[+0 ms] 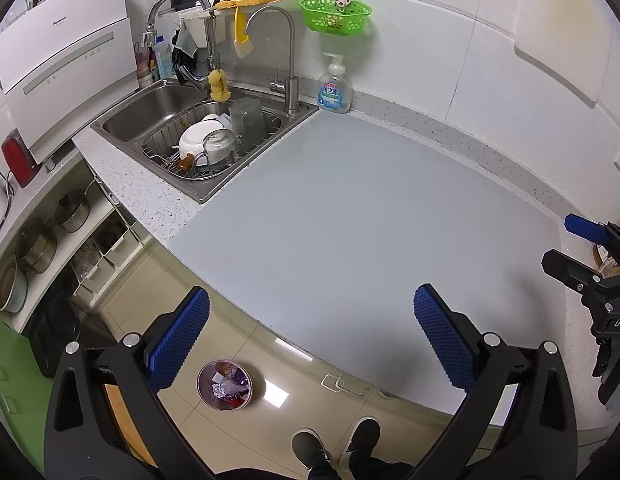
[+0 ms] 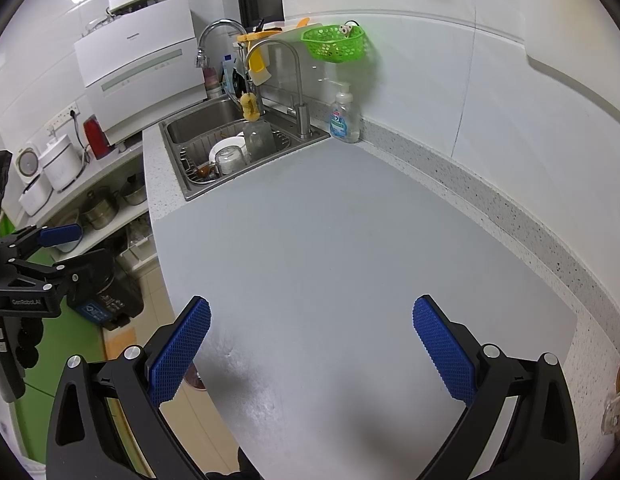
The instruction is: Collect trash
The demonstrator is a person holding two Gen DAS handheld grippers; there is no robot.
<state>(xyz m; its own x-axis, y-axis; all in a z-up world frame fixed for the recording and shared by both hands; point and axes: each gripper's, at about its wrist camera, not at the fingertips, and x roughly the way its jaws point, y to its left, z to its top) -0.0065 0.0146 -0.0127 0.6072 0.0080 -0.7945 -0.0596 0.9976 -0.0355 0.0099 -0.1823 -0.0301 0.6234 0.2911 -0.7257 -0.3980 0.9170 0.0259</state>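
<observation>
My left gripper (image 1: 311, 330) is open, with nothing between its blue pads, held over the front edge of the grey counter mat (image 1: 349, 220). On the floor below it stands a small round trash bin (image 1: 224, 385) holding wrappers and foil. My right gripper (image 2: 311, 332) is open too and empty, above the bare grey counter mat (image 2: 329, 240). The right gripper (image 1: 589, 248) shows at the right edge of the left wrist view, and the left gripper (image 2: 50, 248) at the left edge of the right wrist view. I see no loose trash on the mat.
A steel sink (image 1: 206, 128) with a dish rack sits at the back left, with two taps, a soap bottle (image 1: 334, 86) and a green wall basket (image 1: 335, 14). A white dishwasher (image 1: 66, 60) stands left. Shelves with pots (image 1: 70, 210) lie below. The person's shoes (image 1: 337, 446) are on the tiled floor.
</observation>
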